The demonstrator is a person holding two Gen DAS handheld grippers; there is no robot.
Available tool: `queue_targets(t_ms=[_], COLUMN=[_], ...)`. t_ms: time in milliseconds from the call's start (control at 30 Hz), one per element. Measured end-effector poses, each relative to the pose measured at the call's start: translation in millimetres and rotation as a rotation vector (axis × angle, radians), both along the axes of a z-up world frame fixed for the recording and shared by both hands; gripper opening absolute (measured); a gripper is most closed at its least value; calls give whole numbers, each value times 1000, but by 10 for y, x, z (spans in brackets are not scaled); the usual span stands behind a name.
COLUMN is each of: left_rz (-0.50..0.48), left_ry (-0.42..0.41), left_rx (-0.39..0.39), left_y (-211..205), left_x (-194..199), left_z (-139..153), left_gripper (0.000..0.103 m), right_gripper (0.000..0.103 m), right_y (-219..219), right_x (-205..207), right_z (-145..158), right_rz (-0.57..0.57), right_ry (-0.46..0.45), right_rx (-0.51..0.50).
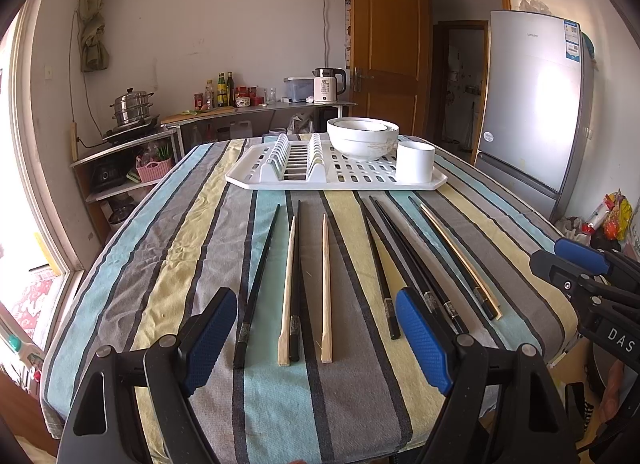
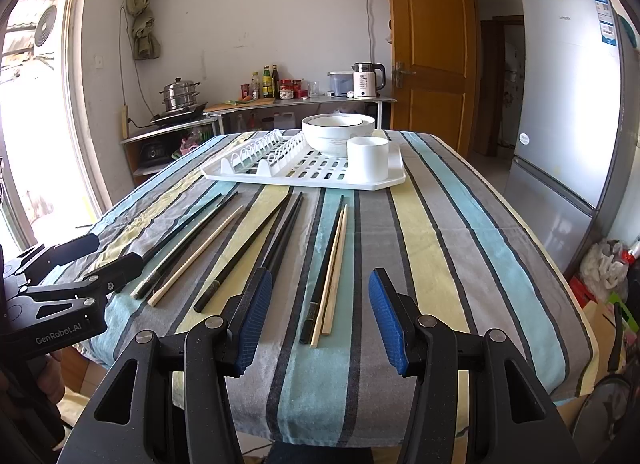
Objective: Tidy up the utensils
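Several black and bamboo chopsticks lie in a row on the striped tablecloth (image 1: 224, 224). In the left wrist view a bamboo chopstick (image 1: 326, 288) and a black one (image 1: 258, 284) lie ahead of my open, empty left gripper (image 1: 316, 332). In the right wrist view my right gripper (image 2: 320, 304) is open and empty above the near ends of a black chopstick (image 2: 326, 264) and a bamboo pair (image 2: 335, 268). A white cylindrical utensil holder (image 1: 415, 161) stands on the white dish rack tray (image 1: 340, 184), also seen in the right wrist view (image 2: 367, 163).
Stacked white bowls (image 1: 362, 136) sit on the tray behind the holder. A silver fridge (image 1: 532, 104) stands right of the table, a wooden door (image 1: 386, 44) behind. A counter with kettle (image 1: 328, 84), bottles and a steamer pot (image 1: 130, 106) lines the far wall.
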State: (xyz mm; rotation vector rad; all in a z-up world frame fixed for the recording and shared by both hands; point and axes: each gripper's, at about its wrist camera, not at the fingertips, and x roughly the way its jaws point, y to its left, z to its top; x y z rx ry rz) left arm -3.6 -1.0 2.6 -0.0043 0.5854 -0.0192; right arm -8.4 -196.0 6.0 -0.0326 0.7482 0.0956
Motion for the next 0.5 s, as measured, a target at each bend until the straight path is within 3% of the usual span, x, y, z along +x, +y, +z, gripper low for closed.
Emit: queue_targets(t_ms=[300,500], left_rz=[5,12], left_ry=[22,41], left_rx=[-18,9], left_y=[83,192], left_x=[91,259], left_z=[-5,7], left_gripper=[82,82], right_gripper=[51,51], right_y=[20,-4], right_x=[28,201], right_z=[-16,-62], right_rz=[4,9], right_ry=[9,28], right_rx=[6,9])
